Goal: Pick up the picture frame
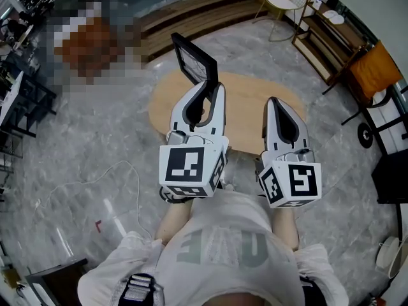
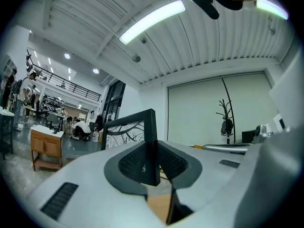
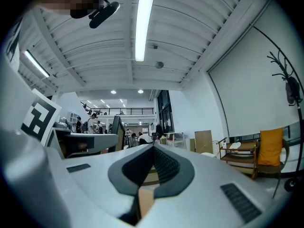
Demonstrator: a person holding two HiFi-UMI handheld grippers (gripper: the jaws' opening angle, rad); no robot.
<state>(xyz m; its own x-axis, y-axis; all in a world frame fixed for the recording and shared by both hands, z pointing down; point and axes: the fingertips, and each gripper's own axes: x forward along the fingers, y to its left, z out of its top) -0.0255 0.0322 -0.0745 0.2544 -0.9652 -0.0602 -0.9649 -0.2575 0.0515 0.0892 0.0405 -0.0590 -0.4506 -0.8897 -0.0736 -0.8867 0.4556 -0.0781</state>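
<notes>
The picture frame (image 1: 194, 59) is black with a pale, branch-patterned picture. It stands upright above the far left part of the oval wooden table (image 1: 248, 116). My left gripper (image 1: 213, 87) is shut on the frame's near lower edge. In the left gripper view the frame (image 2: 128, 133) rises from between the dark ribbed pads (image 2: 135, 163), and my left gripper (image 2: 154, 146) points level. My right gripper (image 1: 275, 102) hovers over the table's right part, shut with nothing in it. In the right gripper view its tips (image 3: 153, 148) meet, and the frame (image 3: 117, 132) shows edge-on to the left.
A wooden shelf unit (image 1: 325, 43) and a chair with an orange cushion (image 1: 376, 69) stand at the right. A round wire chair (image 1: 284, 5) and wooden steps (image 1: 191, 18) lie beyond the table. A white cable (image 1: 95, 183) trails across the marble floor at the left.
</notes>
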